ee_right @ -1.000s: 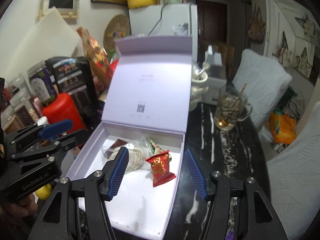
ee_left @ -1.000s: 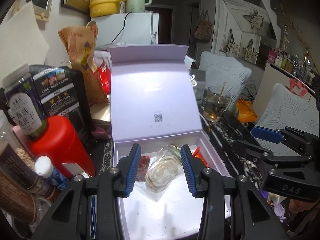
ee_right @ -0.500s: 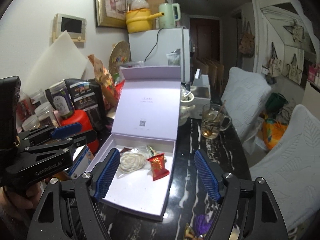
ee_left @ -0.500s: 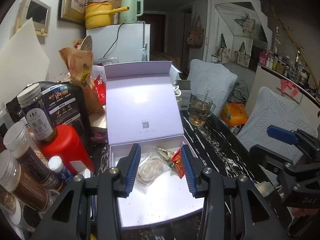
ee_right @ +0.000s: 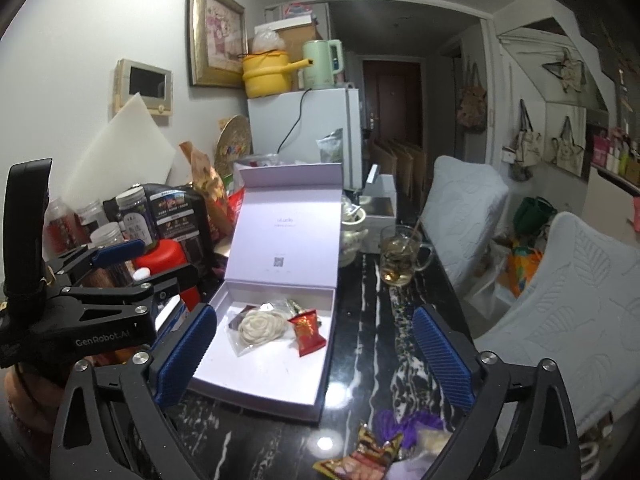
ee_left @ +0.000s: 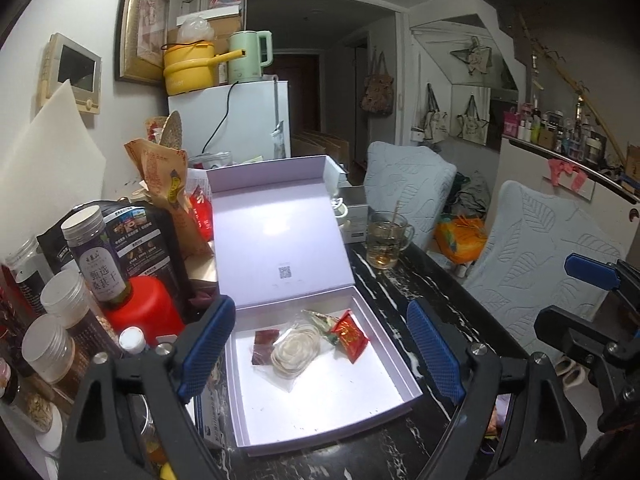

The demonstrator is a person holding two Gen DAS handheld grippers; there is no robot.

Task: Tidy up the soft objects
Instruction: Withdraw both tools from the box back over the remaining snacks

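Note:
A lilac gift box [ee_left: 390, 350] stands on the black marble table with its lid up. In it lie a cream fabric rose in a clear bag [ee_left: 296, 350], a red packet [ee_left: 352, 334], a dark red packet [ee_left: 264, 344] and a green wrapper [ee_left: 320, 320]. My left gripper [ee_left: 322, 350] hovers back from the box, its jaws opening, nothing between the pads. My right gripper [ee_right: 314, 354] is also drawn back, jaws opening wide and empty. The right wrist view shows the box [ee_right: 326, 344], rose [ee_right: 260, 326], red packet [ee_right: 307, 332] and left gripper [ee_right: 152, 264].
Jars, bags and a red container [ee_left: 140, 308] crowd the table left of the box. A glass mug of tea [ee_right: 400, 260] stands behind it to the right. Loose snack packets [ee_right: 368, 452] and a purple item [ee_right: 400, 424] lie near the front edge. Quilted chairs [ee_left: 540, 260] stand right.
Both grippers have pulled back and up from the box. Their jaws have spread from narrower to wide. The rose bag and packets lie in the box as before.

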